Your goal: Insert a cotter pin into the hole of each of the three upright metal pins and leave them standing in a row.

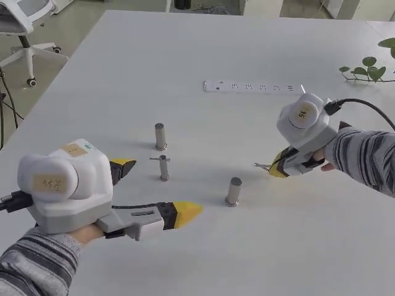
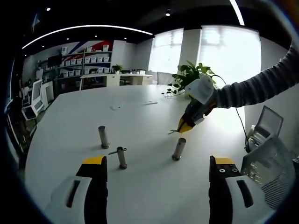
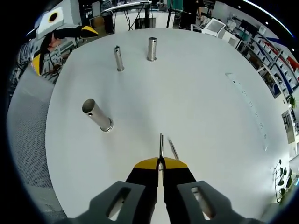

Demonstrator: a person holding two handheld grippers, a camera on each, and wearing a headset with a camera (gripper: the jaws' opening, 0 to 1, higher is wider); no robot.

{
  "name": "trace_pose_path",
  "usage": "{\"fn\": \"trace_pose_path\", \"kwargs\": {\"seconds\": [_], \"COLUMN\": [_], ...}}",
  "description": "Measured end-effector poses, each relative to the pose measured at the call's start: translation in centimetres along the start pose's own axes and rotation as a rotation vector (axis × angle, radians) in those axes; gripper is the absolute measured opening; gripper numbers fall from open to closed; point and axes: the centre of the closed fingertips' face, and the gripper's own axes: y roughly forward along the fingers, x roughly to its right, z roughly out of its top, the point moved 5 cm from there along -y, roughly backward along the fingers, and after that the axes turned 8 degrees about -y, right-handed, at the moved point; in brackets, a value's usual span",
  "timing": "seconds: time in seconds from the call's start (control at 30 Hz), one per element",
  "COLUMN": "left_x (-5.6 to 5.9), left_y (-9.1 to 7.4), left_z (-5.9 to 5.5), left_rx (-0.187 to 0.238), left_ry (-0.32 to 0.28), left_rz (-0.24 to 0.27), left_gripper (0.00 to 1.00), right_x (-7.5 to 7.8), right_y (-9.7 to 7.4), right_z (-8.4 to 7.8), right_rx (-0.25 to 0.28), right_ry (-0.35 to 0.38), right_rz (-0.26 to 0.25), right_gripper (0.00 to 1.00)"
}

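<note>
Three upright metal pins stand on the white table. The far pin (image 1: 160,136) and the near right pin (image 1: 233,192) carry nothing. A cotter pin crosses the top of the middle pin (image 1: 163,167). My right gripper (image 1: 273,168) is shut on another cotter pin (image 1: 262,165), whose end points left toward the near right pin (image 3: 97,115). That cotter pin (image 3: 160,145) juts out from the yellow jaw tips. My left gripper (image 1: 157,188) is open at the lower left, with nothing between its jaws, a little short of the middle pin (image 2: 121,157).
A white power strip (image 1: 253,87) lies across the far middle of the table. Green plant leaves (image 1: 369,69) reach in at the far right edge. An office chair (image 1: 21,28) stands on the floor beyond the table's left edge.
</note>
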Motion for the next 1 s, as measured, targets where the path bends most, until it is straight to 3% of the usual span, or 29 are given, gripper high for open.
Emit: {"fn": "trace_pose_path", "kwargs": {"seconds": [0.4, 0.6, 0.87, 1.0], "left_x": [0.8, 1.4, 2.1, 2.5], "left_y": [0.5, 1.1, 2.3, 2.9], "left_z": [1.0, 1.0, 1.6, 2.1], "left_rx": [0.004, -0.019, -0.039, -0.036], "left_ry": [-0.012, -0.033, -0.06, -0.104], "left_rz": [-0.031, -0.047, -0.062, -0.08], "left_gripper": [0.79, 0.72, 0.6, 0.53], "right_x": [-0.7, -0.8, -2.4, -3.4], "right_y": [-2.9, -3.7, -4.5, -4.6], "right_z": [3.0, 3.8, 4.6, 5.2], "right_rx": [0.121, 0.164, 0.191, 0.209], "right_ry": [-0.13, -0.18, -0.28, -0.316], "right_rz": [-0.093, -0.147, -0.187, -0.188], "right_gripper": [0.0, 0.0, 0.0, 0.0]}}
